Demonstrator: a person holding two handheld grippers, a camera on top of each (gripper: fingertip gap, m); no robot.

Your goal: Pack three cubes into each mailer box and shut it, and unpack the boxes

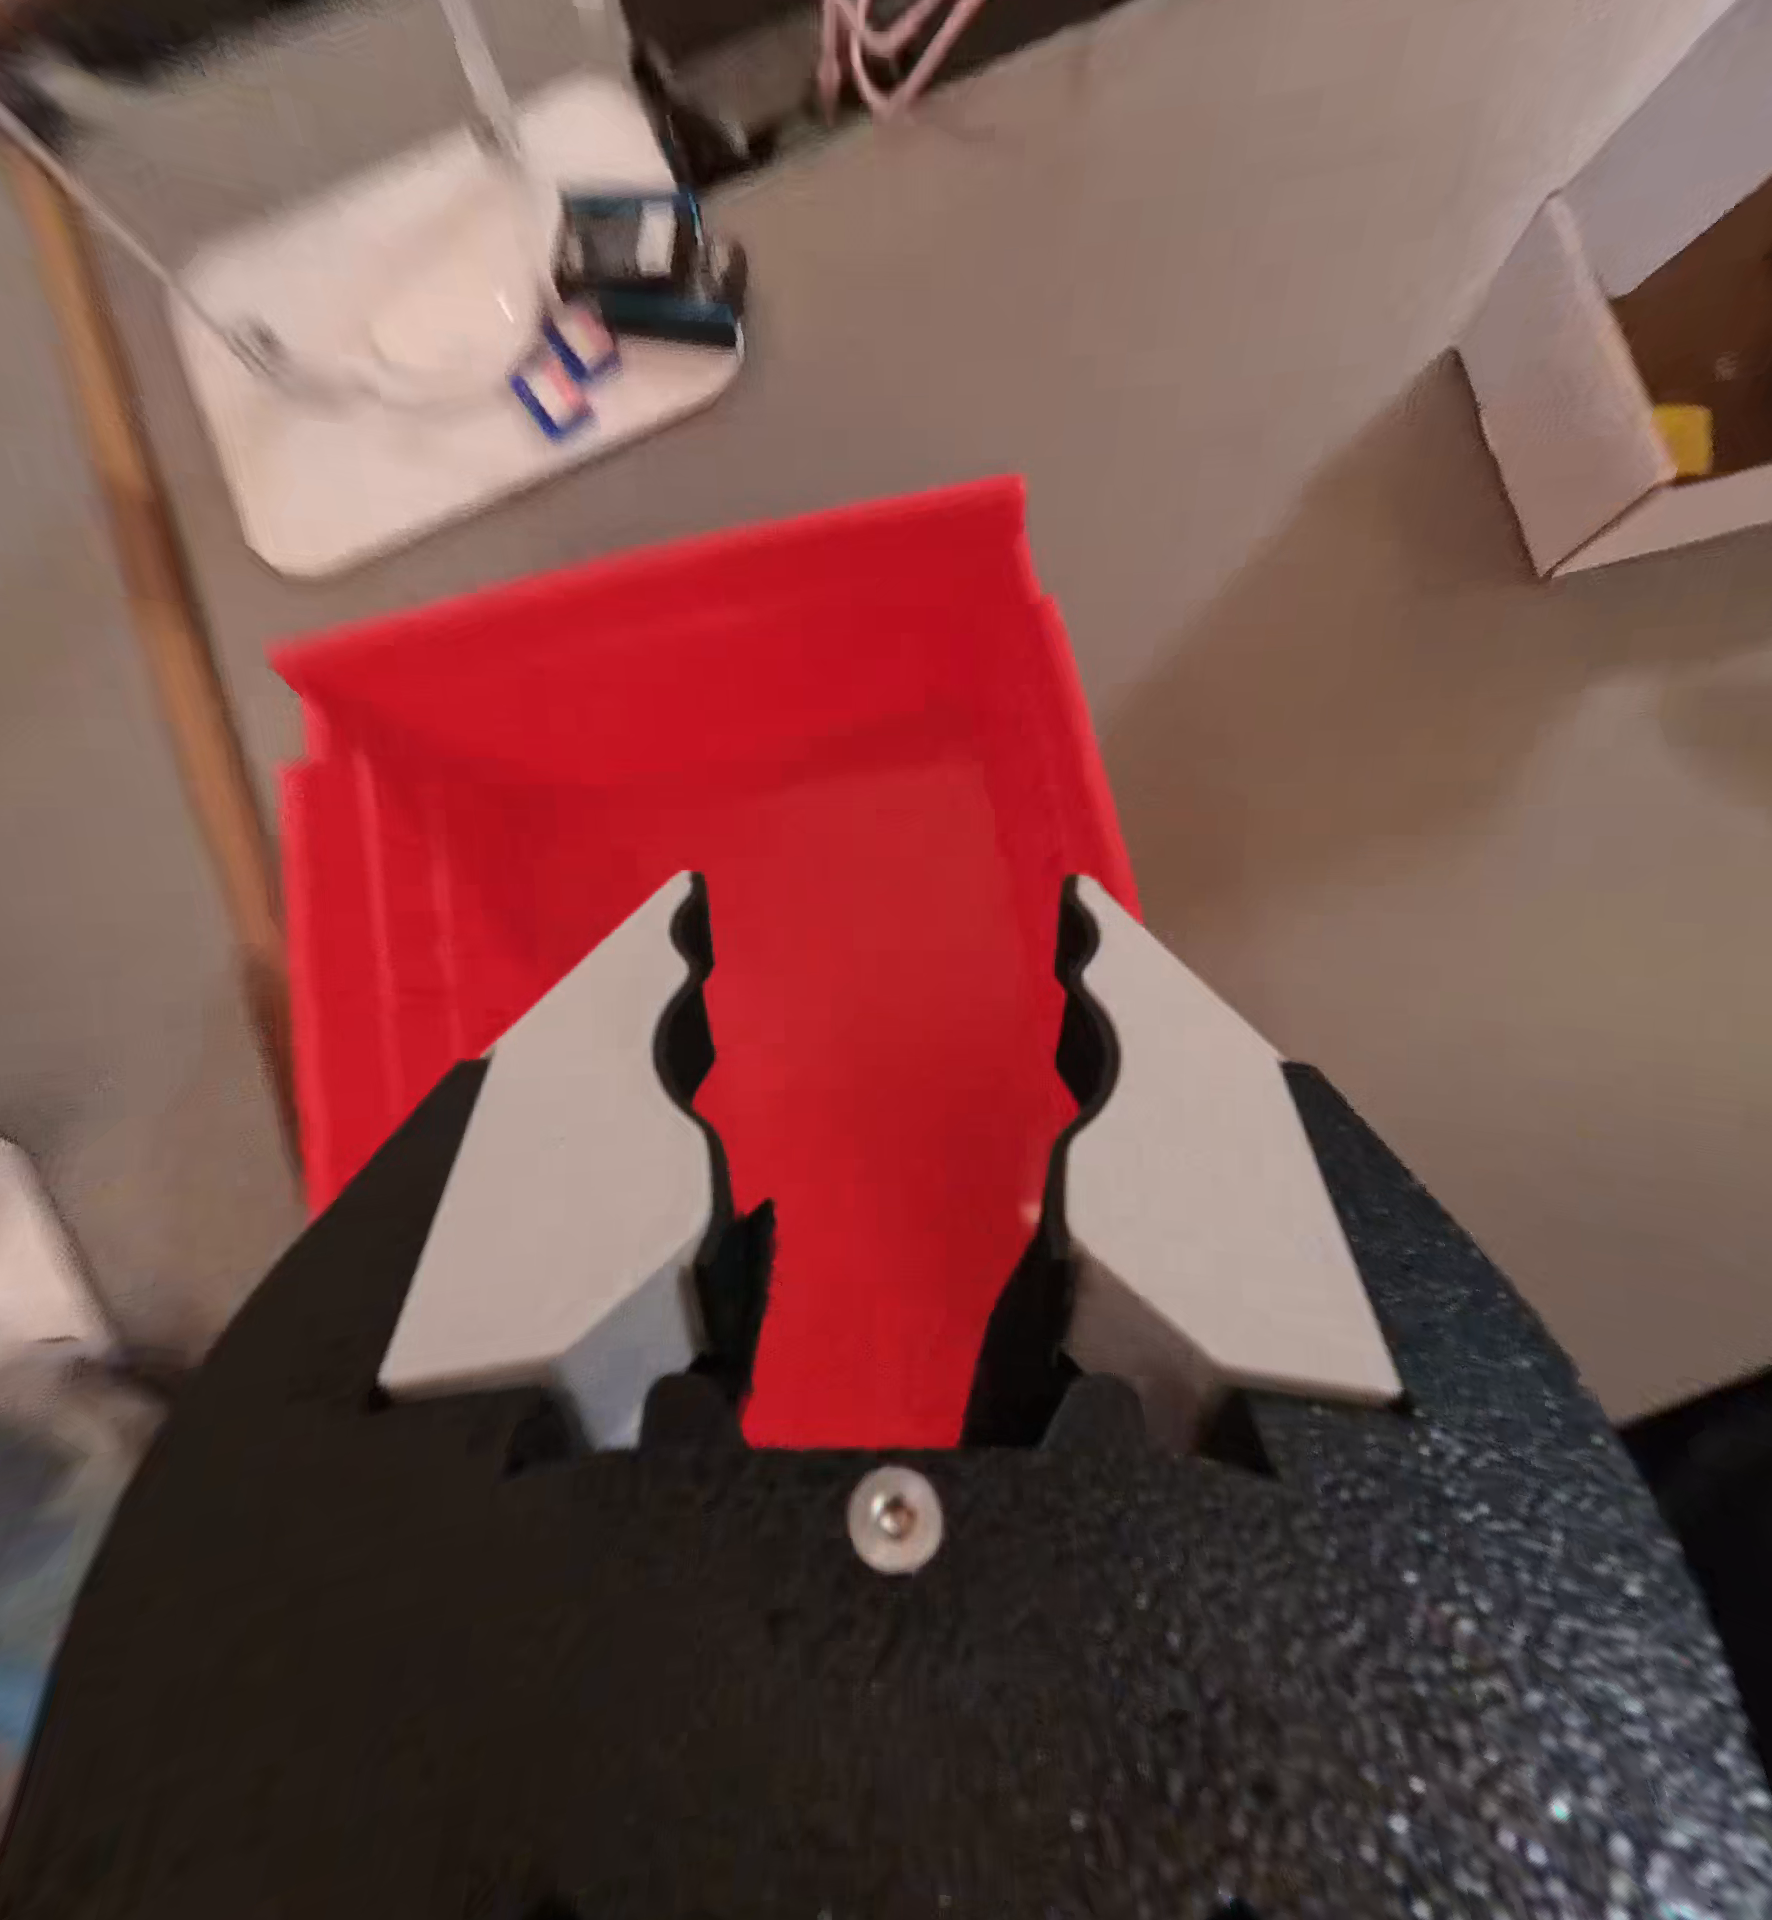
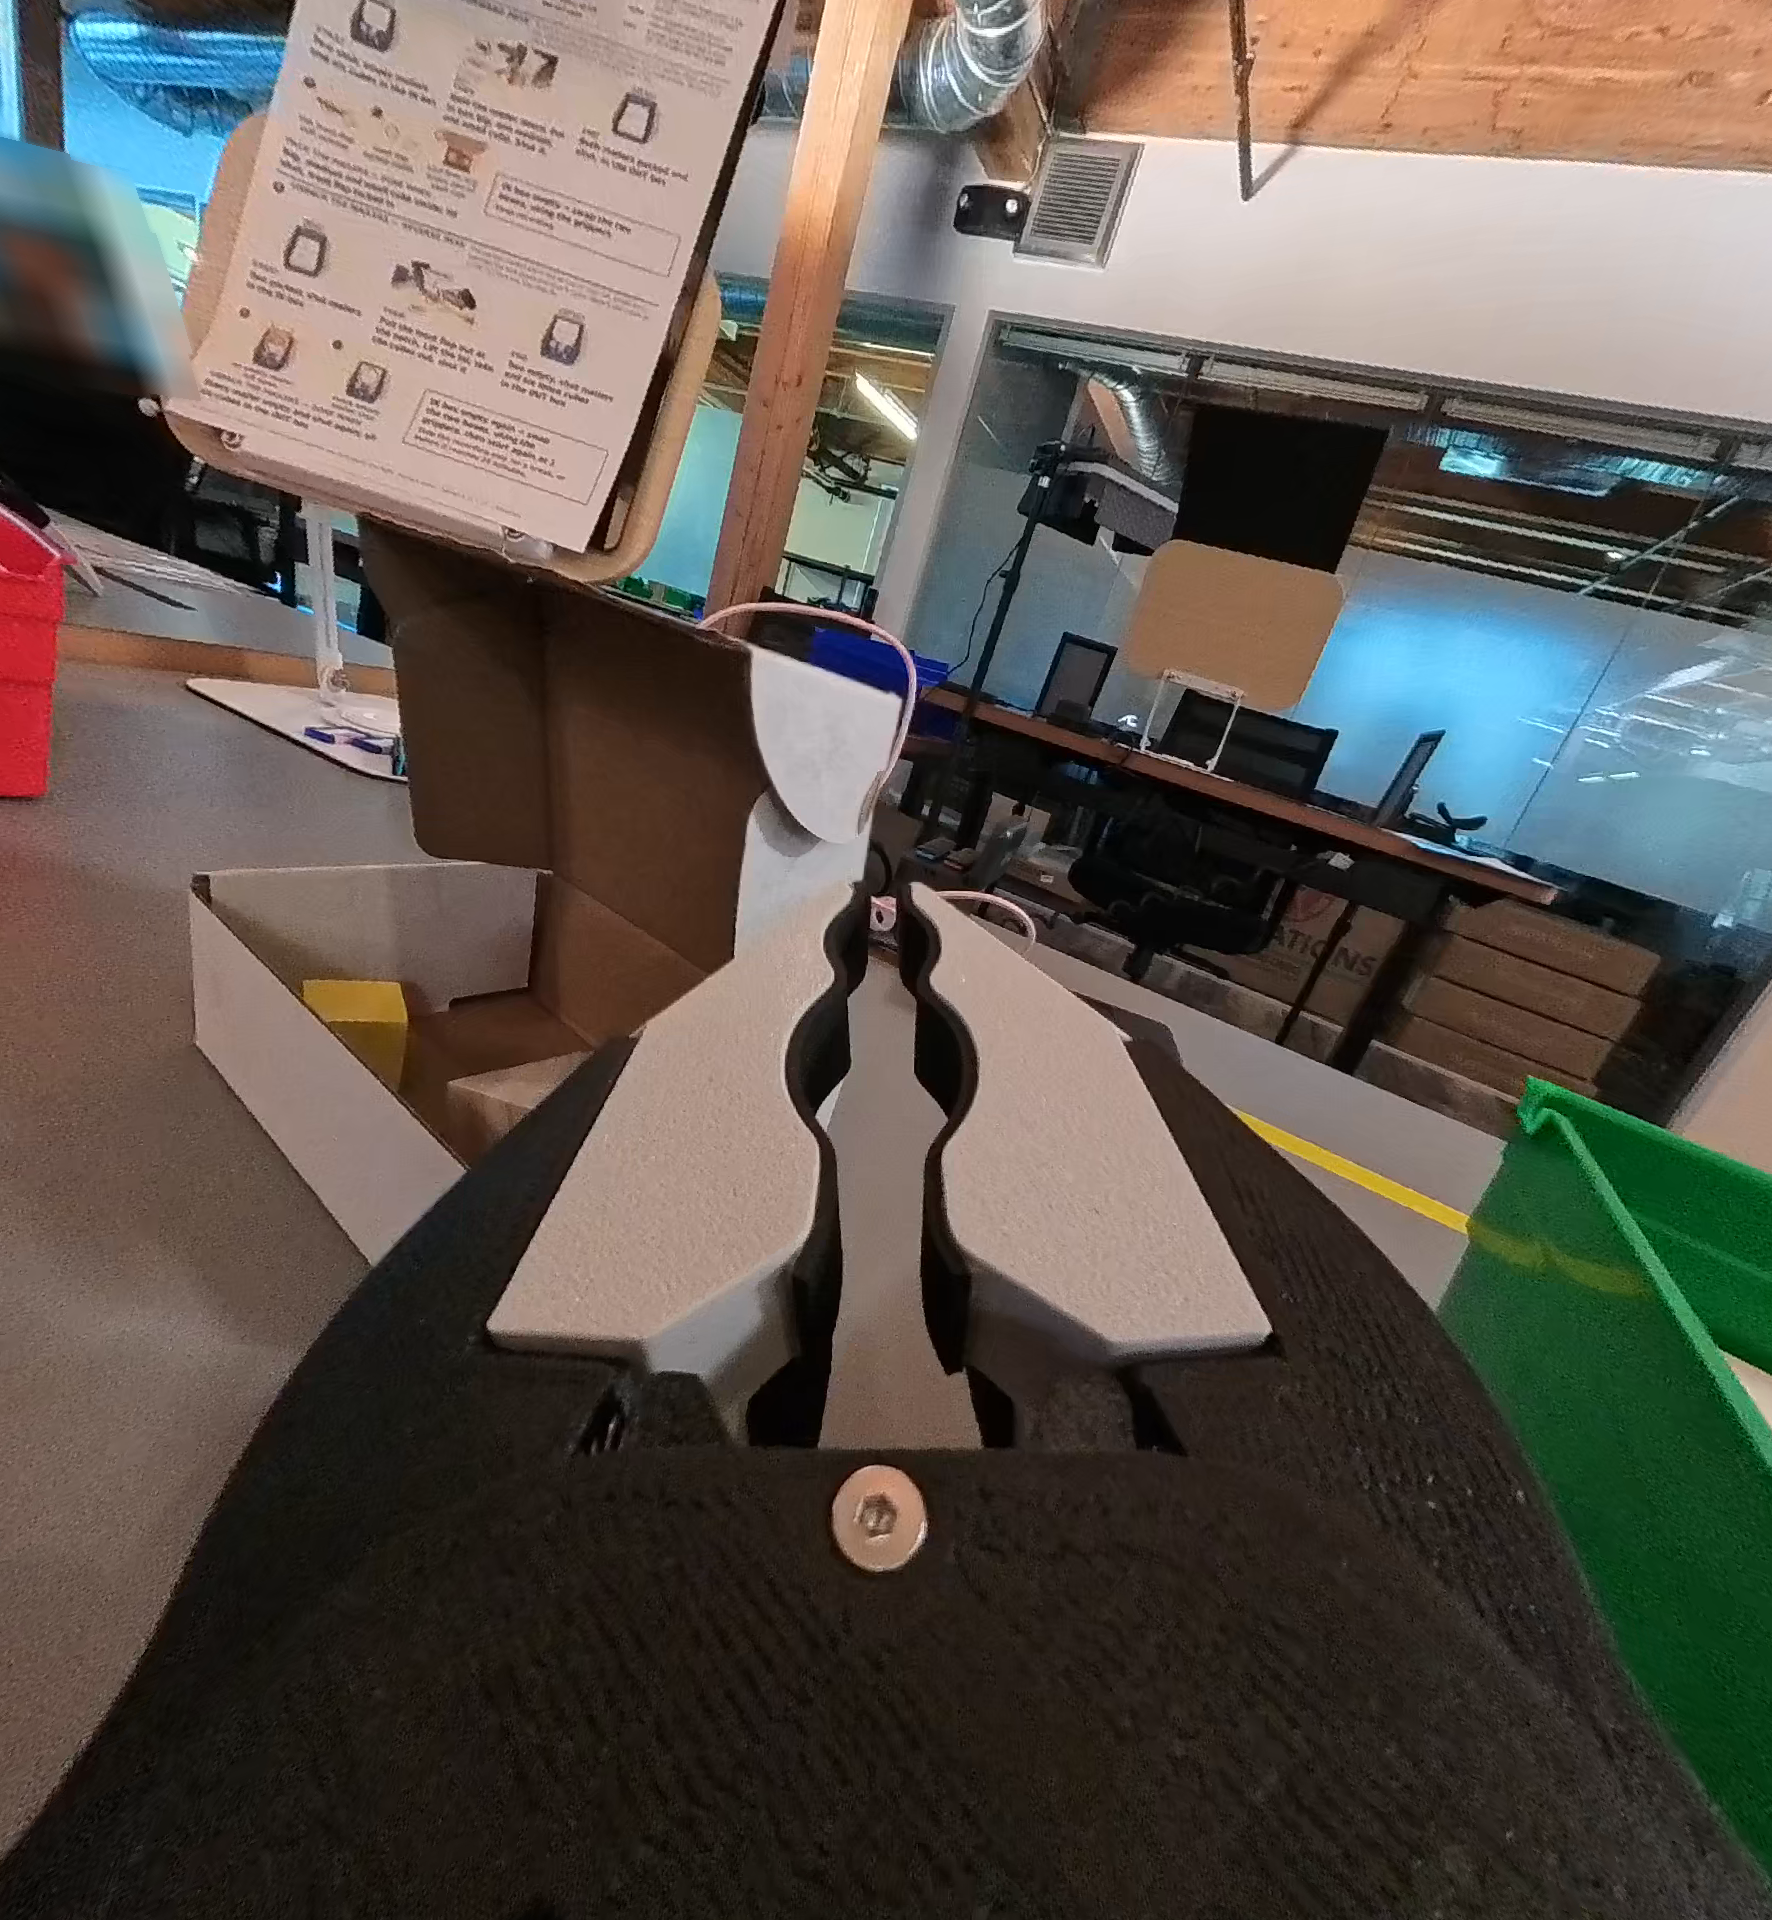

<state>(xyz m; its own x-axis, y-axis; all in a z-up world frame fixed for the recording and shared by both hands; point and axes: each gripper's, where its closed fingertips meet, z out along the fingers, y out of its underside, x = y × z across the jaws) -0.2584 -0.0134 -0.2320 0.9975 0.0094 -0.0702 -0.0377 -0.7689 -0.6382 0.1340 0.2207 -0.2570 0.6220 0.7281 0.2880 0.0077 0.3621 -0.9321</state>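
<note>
Open mailer box [image 2: 362, 997] sits on the grey worktop [image 2: 82, 1039], lid [image 2: 570, 727] standing up at its far side, yellow cube [image 2: 357, 1013] inside near the left wall. Same box at the right edge of the left wrist view. Right hand-held gripper [image 2: 882, 914] just right of the box, fingers nearly together, narrow gap, holding nothing, tips close to the lid's white flap [image 2: 820, 748]. Left hand-held gripper [image 1: 882, 894] wide open, empty, above the red bin [image 1: 705, 727]. Green bin [image 2: 1692, 1299] near right. Instruction sheet [image 2: 477, 239] on a stand behind the box.
</note>
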